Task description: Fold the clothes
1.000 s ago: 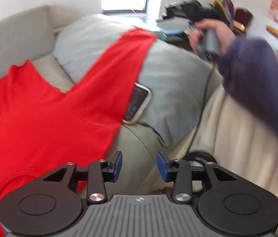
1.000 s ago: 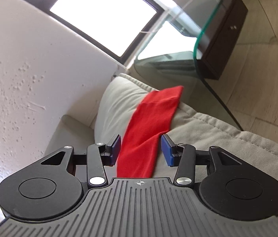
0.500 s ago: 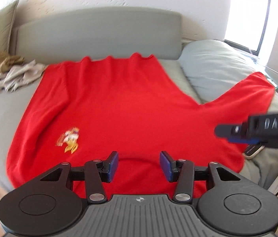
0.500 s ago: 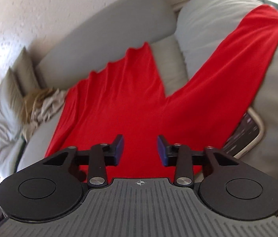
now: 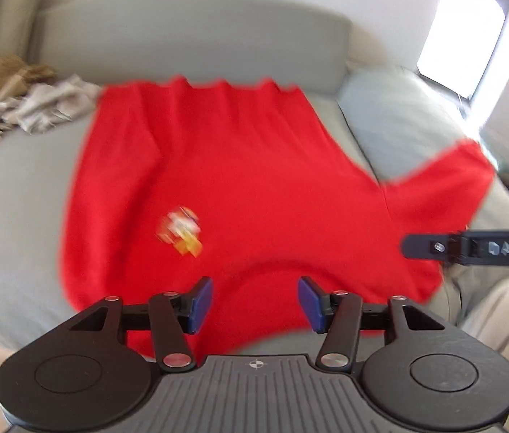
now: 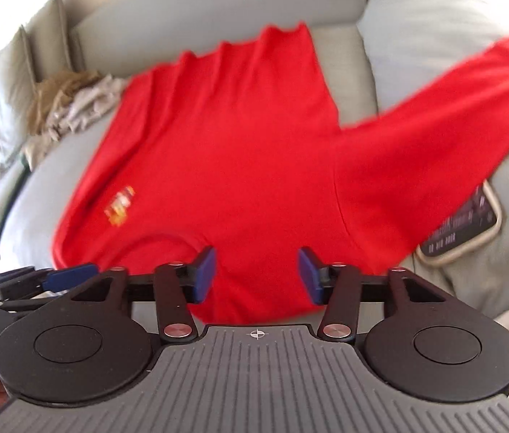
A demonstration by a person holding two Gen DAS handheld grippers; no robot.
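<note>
A red long-sleeved shirt with a small chest print lies spread flat on a grey sofa seat, collar towards me. Its right sleeve drapes over a grey cushion. My left gripper is open and empty, just above the collar edge. My right gripper is open and empty, over the shirt's right shoulder. The right gripper also shows at the right edge of the left wrist view.
A heap of beige and tan clothes lies at the sofa's back left. A phone lies partly under the right sleeve. The sofa backrest stands behind the shirt. A bright window is at the far right.
Both grippers swung from the room and window towards the sofa and have come closer to the shirt's collar end. Both stayed open.
</note>
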